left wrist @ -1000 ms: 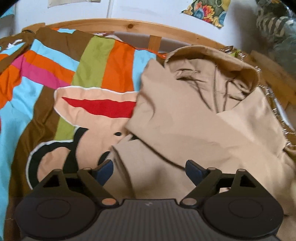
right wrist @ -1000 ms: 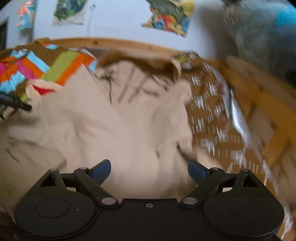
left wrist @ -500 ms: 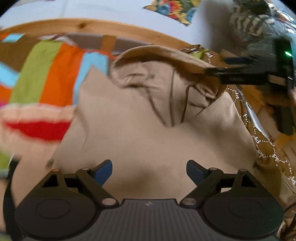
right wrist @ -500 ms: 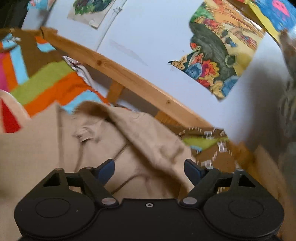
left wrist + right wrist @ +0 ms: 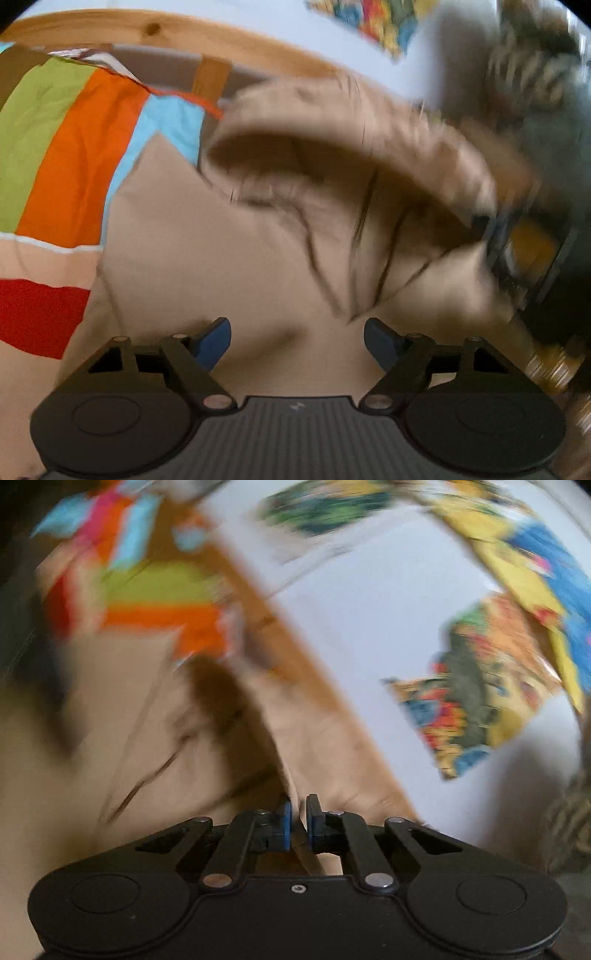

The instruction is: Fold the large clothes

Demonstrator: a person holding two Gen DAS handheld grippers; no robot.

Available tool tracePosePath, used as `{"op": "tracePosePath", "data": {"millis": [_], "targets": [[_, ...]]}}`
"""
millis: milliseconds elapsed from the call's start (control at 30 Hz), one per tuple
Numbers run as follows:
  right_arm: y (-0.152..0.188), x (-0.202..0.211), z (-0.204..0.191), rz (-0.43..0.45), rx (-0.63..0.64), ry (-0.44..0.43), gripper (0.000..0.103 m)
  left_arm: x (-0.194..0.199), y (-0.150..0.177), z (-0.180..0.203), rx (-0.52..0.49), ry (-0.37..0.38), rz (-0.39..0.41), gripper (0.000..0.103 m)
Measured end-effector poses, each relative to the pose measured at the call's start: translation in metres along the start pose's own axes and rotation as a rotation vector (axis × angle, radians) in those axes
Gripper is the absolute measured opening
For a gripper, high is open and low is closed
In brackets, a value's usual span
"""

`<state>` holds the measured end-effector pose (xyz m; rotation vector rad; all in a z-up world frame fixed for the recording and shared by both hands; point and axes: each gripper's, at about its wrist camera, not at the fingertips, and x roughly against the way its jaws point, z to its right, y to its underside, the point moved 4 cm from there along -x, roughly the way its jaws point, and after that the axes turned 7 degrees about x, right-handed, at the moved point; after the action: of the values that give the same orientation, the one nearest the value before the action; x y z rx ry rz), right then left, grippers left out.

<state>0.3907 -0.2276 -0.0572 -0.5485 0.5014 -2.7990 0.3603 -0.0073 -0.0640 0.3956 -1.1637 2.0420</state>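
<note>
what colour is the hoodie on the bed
Plain beige or tan; the hoodie shows best in the left wrist view.

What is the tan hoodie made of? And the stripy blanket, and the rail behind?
The hoodie looks like soft matte cotton fleece: it creases and droops where the right gripper pinches its hood. The blanket seems to be quilted cloth, with faint stitch puckers in its colour blocks. The rail is pale wood, probably varnished pine, showing a knot and grain.
</note>
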Motion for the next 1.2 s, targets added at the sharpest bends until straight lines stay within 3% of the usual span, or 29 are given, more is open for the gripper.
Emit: {"op": "tracePosePath", "data": {"millis": [133, 233, 267, 333, 400, 533, 600, 633, 667, 767, 833, 867, 900, 967, 1033, 1200], "targets": [[0.021, -0.005, -0.036, -0.083, 0.078, -0.078, 0.006, 0.018, -0.017, 0.008, 0.091, 0.142, 0.131, 0.076], [0.029, -0.006, -0.039, -0.108, 0.05, -0.098, 0.008, 0.008, -0.031, 0.025, 0.083, 0.225, 0.139, 0.066], [0.03, -0.004, -0.039, -0.105, 0.034, -0.101, 0.011, -0.002, -0.035, 0.029, 0.07, 0.222, 0.116, 0.057], [0.031, 0.001, -0.036, -0.088, 0.006, -0.113, 0.027, -0.03, -0.043, 0.031, 0.066, 0.165, 0.056, 0.041], [0.028, 0.013, -0.028, -0.049, -0.043, -0.124, 0.032, -0.061, -0.049, 0.026, 0.079, 0.083, -0.008, 0.028], [0.02, 0.034, 0.016, -0.012, -0.262, -0.104, 0.039, -0.095, -0.051, 0.007, 0.15, 0.029, -0.088, 0.024], [0.019, 0.037, 0.055, 0.015, -0.405, -0.073, 0.061, -0.1, -0.051, 0.002, 0.155, 0.045, -0.083, 0.023], [0.018, 0.031, 0.073, 0.016, -0.456, -0.058, 0.066, -0.101, -0.05, 0.002, 0.156, 0.051, -0.081, 0.024], [0.016, 0.017, 0.094, 0.004, -0.502, -0.046, 0.074, -0.103, -0.05, 0.002, 0.157, 0.052, -0.082, 0.023], [0.019, -0.039, 0.141, -0.093, -0.623, -0.051, 0.077, -0.103, -0.052, 0.002, 0.148, 0.051, -0.082, 0.023], [0.032, -0.083, 0.169, -0.195, -0.819, -0.144, 0.077, -0.104, -0.052, 0.004, 0.133, 0.045, -0.084, 0.023], [0.041, -0.104, 0.178, -0.237, -0.93, -0.211, 0.071, -0.103, -0.052, 0.005, 0.13, 0.043, -0.084, 0.023], [0.049, -0.117, 0.181, -0.277, -1.015, -0.231, 0.044, -0.102, -0.051, 0.006, 0.13, 0.041, -0.084, 0.023], [0.061, -0.13, 0.181, -0.34, -1.115, -0.25, 0.004, -0.1, -0.05, 0.007, 0.128, 0.036, -0.086, 0.023], [0.057, -0.115, 0.178, -0.287, -1.103, -0.225, 0.0, -0.102, -0.05, 0.01, 0.131, 0.028, -0.089, 0.021], [0.01, -0.019, 0.159, -0.035, -0.781, -0.142, 0.0, -0.104, -0.05, 0.018, 0.144, 0.001, -0.085, 0.019]]}}
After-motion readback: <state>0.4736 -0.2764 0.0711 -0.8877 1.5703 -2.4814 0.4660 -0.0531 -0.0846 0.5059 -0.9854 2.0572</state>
